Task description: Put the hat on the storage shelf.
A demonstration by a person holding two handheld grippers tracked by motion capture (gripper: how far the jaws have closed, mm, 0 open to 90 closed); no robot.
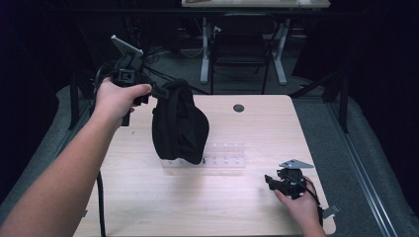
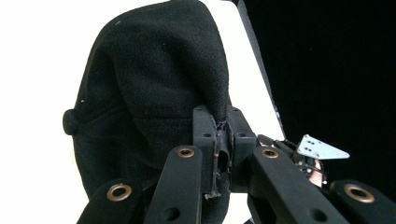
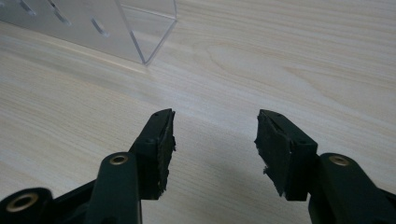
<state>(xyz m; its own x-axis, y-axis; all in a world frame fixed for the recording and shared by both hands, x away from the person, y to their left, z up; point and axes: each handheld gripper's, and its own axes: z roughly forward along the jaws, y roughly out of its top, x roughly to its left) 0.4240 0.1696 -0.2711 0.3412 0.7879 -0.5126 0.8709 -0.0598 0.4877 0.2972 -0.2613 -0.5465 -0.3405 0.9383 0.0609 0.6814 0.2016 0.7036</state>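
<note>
- My right gripper (image 1: 271, 180) rests low at the near right of the table (image 1: 276, 128), jaws spread wide with nothing between them; the right gripper view shows bare wood grain under the pads.
- A clear acrylic stand (image 1: 225, 157) sits mid-table, its corner just beyond my right jaws.
- My left gripper (image 2: 223, 140) is raised at the far left, jaws clamped on the edge of a black cap (image 1: 179, 123), which hangs free above the stand's left end.
- Judgement: the step in hand looks like lowering the cap onto the stand. I should keep the pinch firm on the fabric edge, descend slowly and centre the crown before letting go.
- No brand, label or writing is legible anywhere.
</note>
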